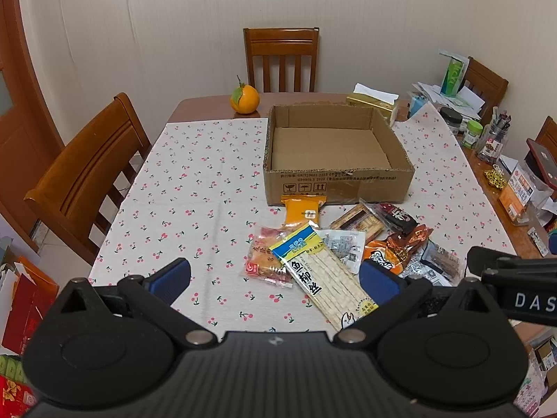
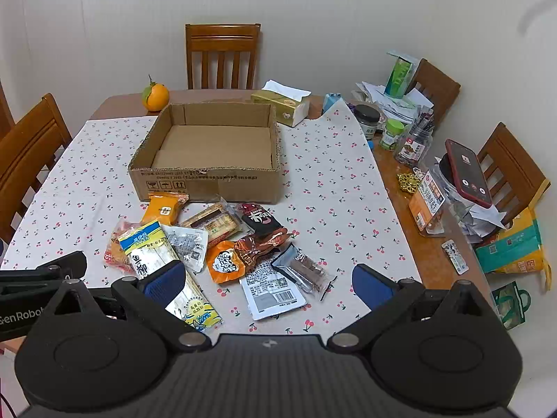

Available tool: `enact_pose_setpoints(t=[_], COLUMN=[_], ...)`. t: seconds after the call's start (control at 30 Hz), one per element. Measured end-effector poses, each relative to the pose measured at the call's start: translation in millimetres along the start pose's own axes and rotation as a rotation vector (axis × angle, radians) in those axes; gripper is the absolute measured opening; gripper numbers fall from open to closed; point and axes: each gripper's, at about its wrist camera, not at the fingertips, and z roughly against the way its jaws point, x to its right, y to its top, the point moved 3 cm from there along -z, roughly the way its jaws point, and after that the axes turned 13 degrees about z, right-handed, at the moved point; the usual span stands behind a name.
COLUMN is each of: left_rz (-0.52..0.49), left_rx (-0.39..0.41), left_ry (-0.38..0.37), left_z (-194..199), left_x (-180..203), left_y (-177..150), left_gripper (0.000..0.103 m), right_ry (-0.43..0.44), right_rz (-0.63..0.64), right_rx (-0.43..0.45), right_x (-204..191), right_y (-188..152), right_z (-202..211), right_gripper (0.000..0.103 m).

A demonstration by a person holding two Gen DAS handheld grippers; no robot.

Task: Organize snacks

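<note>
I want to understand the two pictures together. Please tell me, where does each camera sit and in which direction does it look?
Left wrist view: sits on the left gripper, above the near table edge, facing the cardboard box and far wall; its own open blue fingers show, plus the other gripper's tip at the right edge.
Right wrist view: sits on the right gripper, further right, facing the same way; its open fingers show, plus the other gripper's tip at the left edge.
Shared: box, orange, snack pile, tissue box.

white cherry-print tablecloth (image 2: 330, 188), brown cardboard box (image 2: 209, 181).
</note>
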Motion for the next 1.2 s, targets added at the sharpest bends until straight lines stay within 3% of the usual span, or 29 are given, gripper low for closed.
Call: enact_pose_setpoints(t=[0.33,0.53,0.83,1.2], left_rz=[-0.011,-0.008,0.073,0.143], left_rx=[-0.014,-0.020,0.021,0.028], left_ry=[-0.048,-0.061,0.057,0.159], left_z=[-8,-14,-38,-77], left_x=[-5,5,19,44], left_y=[2,1,0,-19], left_gripper=[0.102,0.102,0.102,0.102], right_ry=[-0.033,-0.013,0.047,0.207], right_rz=[0.003,0.042,0.190,0.317], right_rx=[0.013,0.091,0.213,0.212], right_x=[-11,-2,34,74], right_y=[-2,-5,-7,-26], right_z=[3,7,-18,-75], right_gripper=[0.103,0.103,0.103,0.103])
